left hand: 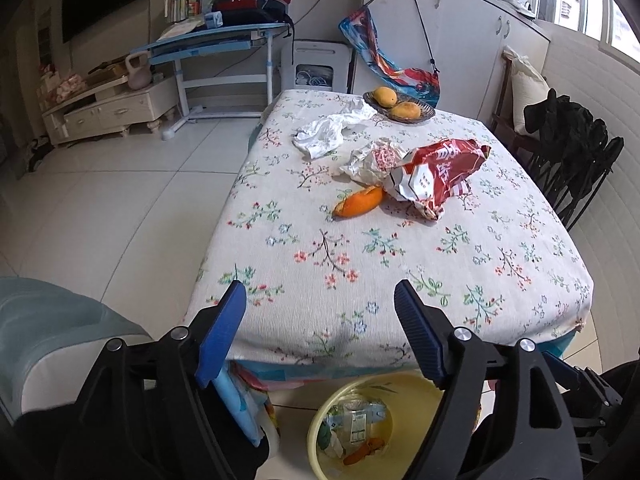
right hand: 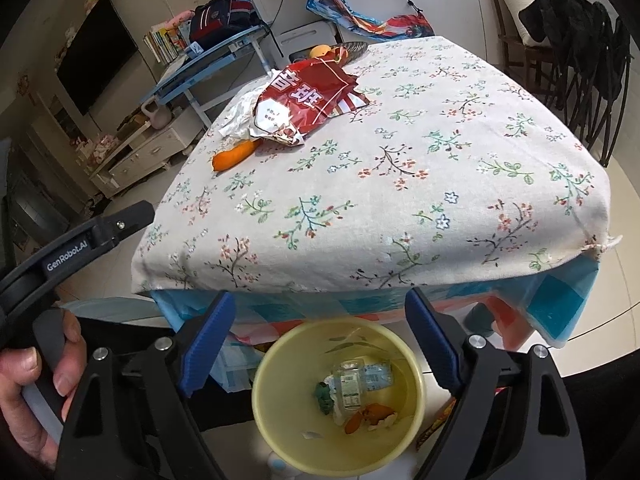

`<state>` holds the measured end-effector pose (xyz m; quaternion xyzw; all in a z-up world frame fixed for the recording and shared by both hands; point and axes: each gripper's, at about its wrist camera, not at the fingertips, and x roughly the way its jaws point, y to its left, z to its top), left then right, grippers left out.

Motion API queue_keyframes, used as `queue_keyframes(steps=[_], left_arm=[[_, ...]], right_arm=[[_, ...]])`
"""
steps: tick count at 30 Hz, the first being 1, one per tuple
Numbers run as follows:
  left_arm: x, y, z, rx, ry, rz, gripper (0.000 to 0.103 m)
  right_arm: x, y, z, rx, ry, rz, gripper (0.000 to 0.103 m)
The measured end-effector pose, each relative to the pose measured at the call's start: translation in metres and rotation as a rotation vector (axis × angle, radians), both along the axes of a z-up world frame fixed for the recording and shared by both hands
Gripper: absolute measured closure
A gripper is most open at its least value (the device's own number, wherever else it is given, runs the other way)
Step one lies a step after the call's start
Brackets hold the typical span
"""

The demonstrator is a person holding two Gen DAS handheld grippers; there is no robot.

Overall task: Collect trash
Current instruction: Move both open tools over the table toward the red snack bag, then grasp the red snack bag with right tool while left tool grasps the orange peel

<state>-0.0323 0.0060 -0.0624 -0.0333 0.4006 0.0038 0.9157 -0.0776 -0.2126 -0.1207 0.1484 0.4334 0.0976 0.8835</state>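
On the flowered tablecloth [left hand: 360, 256] lie an orange peel [left hand: 359, 201], a crumpled red snack bag [left hand: 436, 174], crumpled paper [left hand: 370, 158] beside it and a white tissue [left hand: 324, 134]. The peel [right hand: 234, 155] and the bag [right hand: 308, 100] also show in the right wrist view. A yellow bin [right hand: 280, 420] stands on the floor below the table's near edge, holding a plastic bottle [right hand: 352, 384] and peel scraps. My left gripper [left hand: 320, 300] is open and empty at the table's near edge. My right gripper [right hand: 318, 308] is open and empty above the bin.
A basket with mangoes [left hand: 400, 106] sits at the table's far end. A chair with black clothes [left hand: 572, 152] stands at the right. A blue desk [left hand: 212, 44] and a low white cabinet [left hand: 108, 108] stand across the tiled floor on the left. The bin [left hand: 320, 432] also shows in the left wrist view.
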Motion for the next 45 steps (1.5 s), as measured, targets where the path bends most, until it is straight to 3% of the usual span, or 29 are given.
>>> queue_keyframes(steps=[7,15,21,26,27,28,34,40,45], left_arm=[[0.020,0.011,0.006,-0.007,0.014,0.019,0.026],[0.029,0.022,-0.005,-0.072,0.065,0.062,0.025],[0.031,0.020,-0.010,-0.085,0.083,0.056,0.023],[0.035,0.020,-0.011,-0.094,0.089,0.052,0.023],[0.036,0.021,-0.011,-0.096,0.090,0.053,0.023],[0.037,0.022,-0.011,-0.100,0.096,0.053,0.023],[0.051,0.019,-0.017,-0.100,0.132,0.039,0.023],[0.063,-0.004,-0.018,-0.029,0.132,-0.029,0.023],[0.086,-0.013,-0.019,0.028,0.139,-0.047,0.023]], right_arm=[[0.035,0.002,0.016,0.063,-0.025,-0.018,0.018],[0.116,0.005,0.036,0.190,-0.037,-0.121,0.015],[0.173,0.011,0.032,0.237,-0.008,-0.210,0.014],[0.202,0.010,0.010,0.185,0.063,-0.244,0.014],[0.204,0.007,0.008,0.189,0.068,-0.230,0.020],[0.205,0.002,0.007,0.198,0.077,-0.196,0.033],[0.187,-0.032,0.022,0.164,0.086,-0.053,0.065],[0.164,-0.056,0.037,0.158,0.065,0.016,0.082],[0.153,-0.052,0.036,0.062,0.050,0.043,0.083]])
